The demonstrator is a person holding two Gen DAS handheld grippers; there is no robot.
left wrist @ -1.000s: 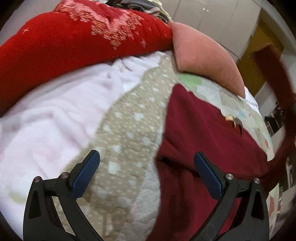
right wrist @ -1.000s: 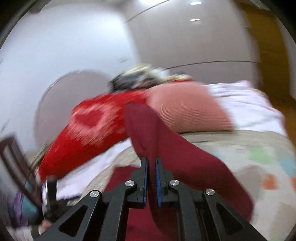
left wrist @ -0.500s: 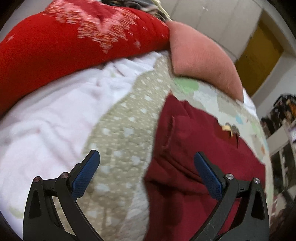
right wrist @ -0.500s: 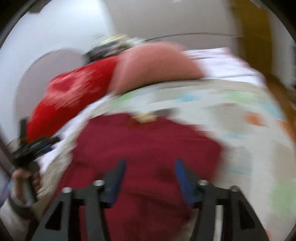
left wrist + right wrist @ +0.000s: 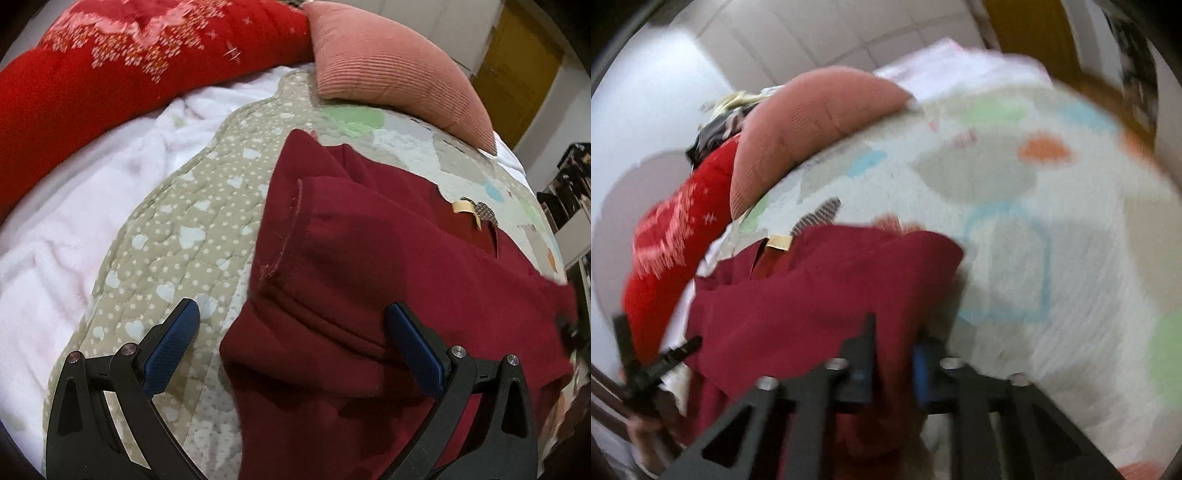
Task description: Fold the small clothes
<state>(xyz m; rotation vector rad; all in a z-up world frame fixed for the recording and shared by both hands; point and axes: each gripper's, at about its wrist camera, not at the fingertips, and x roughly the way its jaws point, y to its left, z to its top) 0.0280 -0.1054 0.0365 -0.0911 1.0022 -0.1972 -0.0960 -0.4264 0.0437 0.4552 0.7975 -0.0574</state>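
Left wrist view showed, from the left, a white blanket point(image 5: 74, 221) under a red quilt point(image 5: 110, 74), then a beige dotted mat point(image 5: 166, 236), then the maroon garment point(image 5: 388, 266) lying on the mat, with a pink pillow point(image 5: 399, 66) beyond it against the quilt. The left gripper point(image 5: 291, 343) hung above the garment's left edge with its jaws wide; one blue pad was over the mat, the other over the cloth, and neither pressed on anything. A tan label point(image 5: 467, 208) showed at the garment's neck on the far side. A yellow door point(image 5: 517, 62) stood at the upper right.

The right wrist view was blurred. At its left edge sat the left gripper point(image 5: 655, 363), small and dark. The garment point(image 5: 812, 295) lay bunched on the mat, its label point(image 5: 778, 242) toward the pillow point(image 5: 812, 125). The right gripper point(image 5: 894, 363) stood low at the garment's near right edge, its jaws narrow and closing, with a fold of maroon cloth between them. To the right spread the mat's pale printed part point(image 5: 1052, 258).
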